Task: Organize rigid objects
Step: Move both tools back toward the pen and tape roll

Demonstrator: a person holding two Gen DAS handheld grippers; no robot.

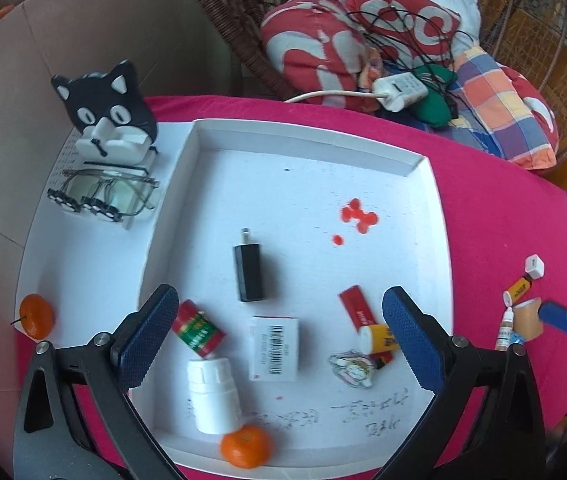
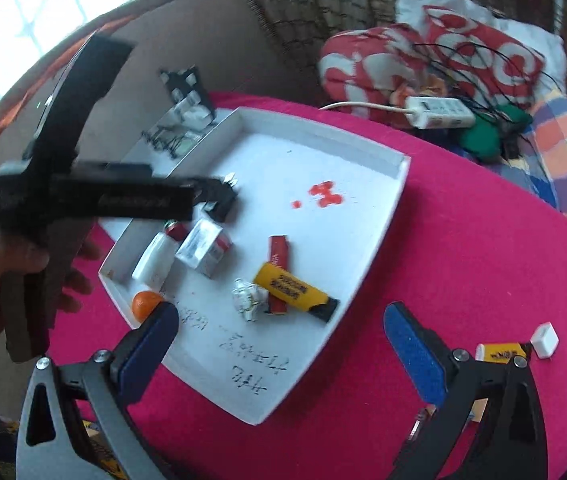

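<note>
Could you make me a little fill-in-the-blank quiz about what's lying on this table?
1. The white bottle in the white tray lies on its ____.
2. The tablecloth is ____ in colour.
3. The eyeglasses sit in front of a ____-shaped holder.
4. The left gripper has its jaws ____.

Missing words: side; pink; cat; open

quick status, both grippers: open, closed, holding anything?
Left gripper: open, holding nothing, above the tray.
Right gripper: open, holding nothing, near the tray corner.
</note>
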